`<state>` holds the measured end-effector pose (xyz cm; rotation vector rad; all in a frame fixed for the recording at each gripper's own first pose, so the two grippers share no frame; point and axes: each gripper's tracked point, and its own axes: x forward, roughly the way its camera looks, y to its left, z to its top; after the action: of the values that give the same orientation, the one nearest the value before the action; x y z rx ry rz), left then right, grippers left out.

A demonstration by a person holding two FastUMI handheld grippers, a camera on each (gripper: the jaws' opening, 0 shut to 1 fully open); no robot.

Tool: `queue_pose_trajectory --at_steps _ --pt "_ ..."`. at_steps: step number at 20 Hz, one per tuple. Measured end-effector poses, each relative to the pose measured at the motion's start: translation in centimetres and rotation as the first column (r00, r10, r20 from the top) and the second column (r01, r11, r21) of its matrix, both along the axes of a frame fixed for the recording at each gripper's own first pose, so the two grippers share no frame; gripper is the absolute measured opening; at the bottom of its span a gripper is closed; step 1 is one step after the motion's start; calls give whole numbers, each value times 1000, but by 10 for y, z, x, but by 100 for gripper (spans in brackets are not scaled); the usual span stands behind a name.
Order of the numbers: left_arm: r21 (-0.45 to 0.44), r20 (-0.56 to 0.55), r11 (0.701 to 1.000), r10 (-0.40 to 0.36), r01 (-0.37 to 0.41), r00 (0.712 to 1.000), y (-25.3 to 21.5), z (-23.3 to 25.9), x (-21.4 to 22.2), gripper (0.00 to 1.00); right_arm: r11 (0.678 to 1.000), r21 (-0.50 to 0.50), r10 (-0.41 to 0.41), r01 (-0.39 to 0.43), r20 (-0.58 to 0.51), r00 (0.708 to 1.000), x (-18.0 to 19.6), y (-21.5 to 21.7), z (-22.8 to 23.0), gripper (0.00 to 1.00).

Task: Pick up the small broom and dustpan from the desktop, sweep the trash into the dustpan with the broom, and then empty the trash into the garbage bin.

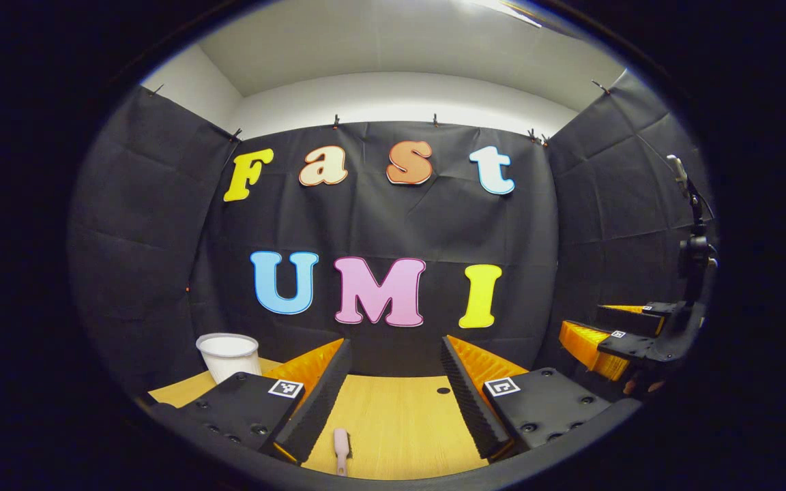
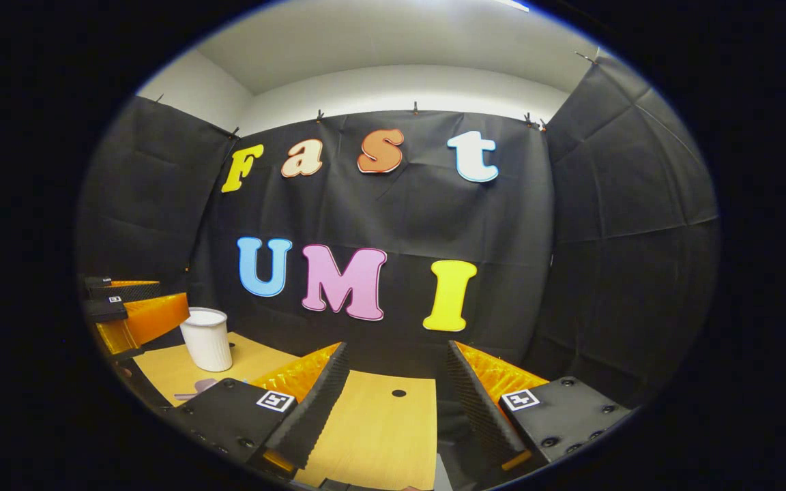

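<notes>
Two tongs were in the booth, one per hand, and both stood with their fingers spread wide apart and nothing between them. In the left gripper view the left tongs (image 1: pixel 393 382) hovered over the table (image 1: pixel 400 423), and one small broom (image 1: pixel 342 450) lay flat on the wood near the bottom edge, just inside the left finger and touching neither finger; only its pale handle end could be made out. One white garbage bin (image 1: pixel 228 356) stood upright on the table beyond the left finger, near the back wall. The right tongs (image 1: pixel 615 337) showed at the far right of that view, held level and well apart from the broom. In the right gripper view the right tongs (image 2: pixel 393 395) were open over bare wood, the same single garbage bin (image 2: pixel 207 339) stood at the left, and the left tongs (image 2: pixel 127 310) hung just beside it. A pale flat shape (image 2: pixel 198 389) lay on the table in front of the bin, partly hidden; whether it was the dustpan could not be told. The table was light wood with one small dark hole (image 2: pixel 398 393) in it. Black cloth covered three walls, with white wall and ceiling above.
</notes>
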<state>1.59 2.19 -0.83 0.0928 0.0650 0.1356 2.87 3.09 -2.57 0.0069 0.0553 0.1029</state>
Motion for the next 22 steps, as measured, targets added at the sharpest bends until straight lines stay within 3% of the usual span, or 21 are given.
queue_pose_trajectory --at_steps 5,6,8,9,11,14,17,19,20,22 --pt "30 -52 998 56 -55 997 18 -13 3 78 996 25 86 -85 -47 995 22 26 -24 94" --pt "3 -65 999 50 -50 997 22 -18 4 79 994 38 101 -98 -60 993 25 34 -29 90" --pt "-89 -141 996 19 -32 990 29 -39 5 79 993 52 108 -103 -85 991 33 51 -39 94" --pt "-127 -181 991 18 -42 983 41 -47 4 79 992 55 115 -109 -107 988 36 64 -47 89" --pt "-189 -236 981 6 -52 972 72 -61 5 79 989 70 144 -134 -165 976 40 98 -67 94" --pt "-153 -318 986 13 -65 948 151 -92 7 79 981 101 190 -167 -289 938 50 165 -114 94" --pt "-121 -396 993 -49 1 917 241 -132 13 79 979 121 202 -167 -415 887 58 244 -165 94" --pt "-128 -463 991 -92 36 881 294 -159 18 79 976 141 214 -164 -527 823 60 297 -199 94" --pt "-134 -511 990 -111 49 852 318 -180 21 79 974 151 224 -166 -595 772 59 318 -220 94" --pt "-208 -614 977 -174 55 770 336 -217 20 79 971 169 240 -172 -740 628 49 348 -260 95"
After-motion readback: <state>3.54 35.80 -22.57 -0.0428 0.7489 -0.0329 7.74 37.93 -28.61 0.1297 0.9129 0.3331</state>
